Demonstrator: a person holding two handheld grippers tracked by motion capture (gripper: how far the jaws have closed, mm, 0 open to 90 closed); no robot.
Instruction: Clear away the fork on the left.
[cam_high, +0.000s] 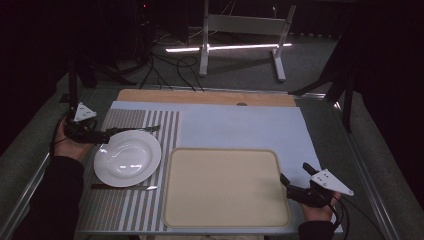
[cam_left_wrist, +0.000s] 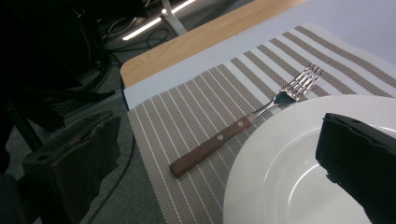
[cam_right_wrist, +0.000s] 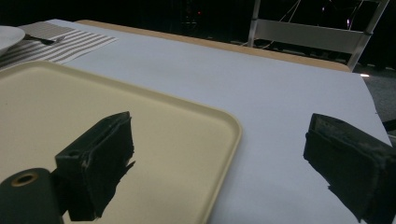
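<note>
While nothing is gripped yet, we see a place setting partly laid out on the tabletop (cam_high: 240, 125), and we judge the work to be at an early or in-between stage. At the left of the high view, our left hand-held gripper (cam_high: 102, 136) hovers at the upper left rim of a white plate (cam_high: 127, 158), its jaws spread wide and empty; in the left gripper view one jaw sits over the plate and the other hangs off the mat's edge. A wooden-handled fork (cam_left_wrist: 247, 120) lies on the striped placemat (cam_high: 137, 205), just beyond the plate's far rim, with its tines pointing toward the upper right of that view. A knife (cam_high: 125, 187) lies on the mat just below the plate in the high view. At centre, a cream tray (cam_high: 225, 187) sits bare beside the mat. At lower right, our right hand-held gripper (cam_high: 286, 182) rests near the tray's right edge, jaws wide apart and holding nothing, one jaw over the tray's corner. We judge that plate, fork and knife are yet to be handled, perhaps moved to the tray, though we cannot tell which way the work runs. A pale blue sheet covers the tabletop, with a wooden strip at its far edge. Beyond it the room is dark, with cables on a grey floor, a white metal frame (cam_high: 240, 30), and a strip of light.
</note>
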